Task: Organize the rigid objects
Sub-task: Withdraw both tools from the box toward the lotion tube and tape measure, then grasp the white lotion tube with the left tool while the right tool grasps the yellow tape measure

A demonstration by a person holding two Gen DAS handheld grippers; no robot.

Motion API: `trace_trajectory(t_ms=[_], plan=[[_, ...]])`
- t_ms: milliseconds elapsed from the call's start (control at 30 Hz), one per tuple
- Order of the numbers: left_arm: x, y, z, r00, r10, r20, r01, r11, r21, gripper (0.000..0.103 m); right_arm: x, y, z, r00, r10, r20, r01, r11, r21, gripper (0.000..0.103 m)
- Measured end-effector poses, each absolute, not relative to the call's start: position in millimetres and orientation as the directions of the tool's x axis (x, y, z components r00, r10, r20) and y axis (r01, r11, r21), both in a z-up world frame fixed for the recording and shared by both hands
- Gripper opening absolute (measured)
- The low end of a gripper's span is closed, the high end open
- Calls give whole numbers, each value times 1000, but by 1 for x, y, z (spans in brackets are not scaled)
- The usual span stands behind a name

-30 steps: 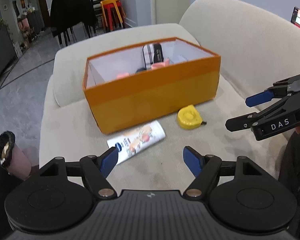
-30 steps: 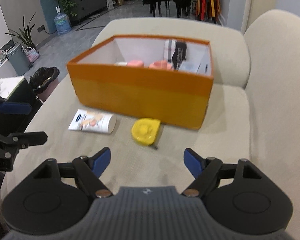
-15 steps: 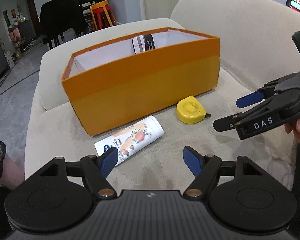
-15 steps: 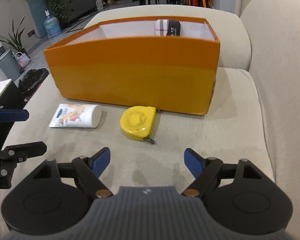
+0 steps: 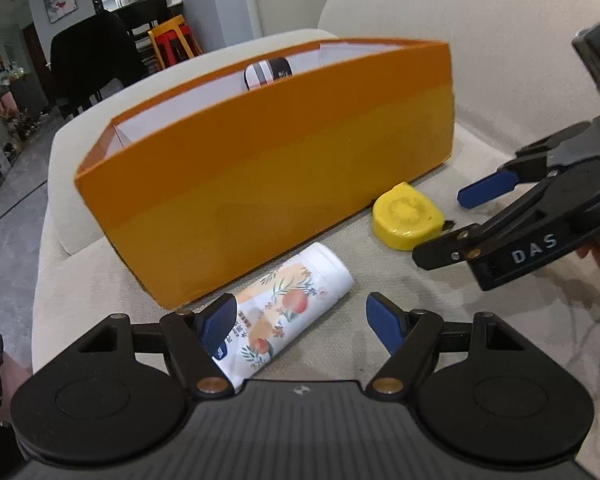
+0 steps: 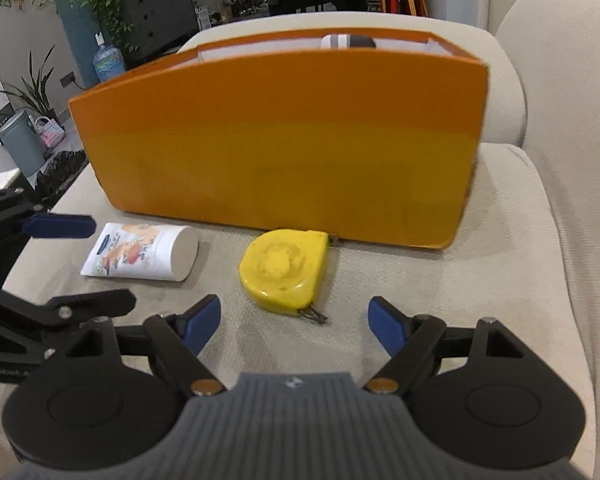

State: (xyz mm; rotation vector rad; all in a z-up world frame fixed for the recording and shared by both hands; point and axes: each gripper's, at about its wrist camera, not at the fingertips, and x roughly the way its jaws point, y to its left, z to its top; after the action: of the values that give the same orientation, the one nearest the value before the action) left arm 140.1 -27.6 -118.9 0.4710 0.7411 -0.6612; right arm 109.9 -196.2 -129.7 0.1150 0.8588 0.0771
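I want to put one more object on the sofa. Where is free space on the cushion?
Free: the cushion right of the tape measure, up to the backrest. Crowded: the strip before the orange box, where the tube and tape measure lie.

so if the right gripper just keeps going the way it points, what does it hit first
Most likely the yellow tape measure, lying just ahead of the open right gripper, slightly left of its midline; depth is hard to judge.

Left gripper (image 5: pixel 300 316) and right gripper (image 6: pixel 296 320) (both tilted downward), jaws apart, empty
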Motion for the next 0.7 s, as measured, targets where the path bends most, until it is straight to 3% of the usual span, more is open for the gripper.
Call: trace_trajectory(t_ms=[200, 433, 633, 700], plan=[[159, -27, -134, 530, -353, -771, 696, 701, 158, 86, 125, -191, -136, 655, 106, -748, -13, 991, 130, 80], [173, -28, -144, 510, -377, -773, 725, 673, 150, 98, 135, -190, -139, 665, 95, -741, 2, 992, 130, 80], [183, -21, -146, 474, -414, -777, 720, 690, 72, 97, 137, -185, -143, 677, 62, -733, -17, 998, 68, 81], [182, -20, -145, 468, -423, -776, 722, 689, 60, 88, 137, -181, -144, 680, 47, -732, -28, 999, 39, 81]])
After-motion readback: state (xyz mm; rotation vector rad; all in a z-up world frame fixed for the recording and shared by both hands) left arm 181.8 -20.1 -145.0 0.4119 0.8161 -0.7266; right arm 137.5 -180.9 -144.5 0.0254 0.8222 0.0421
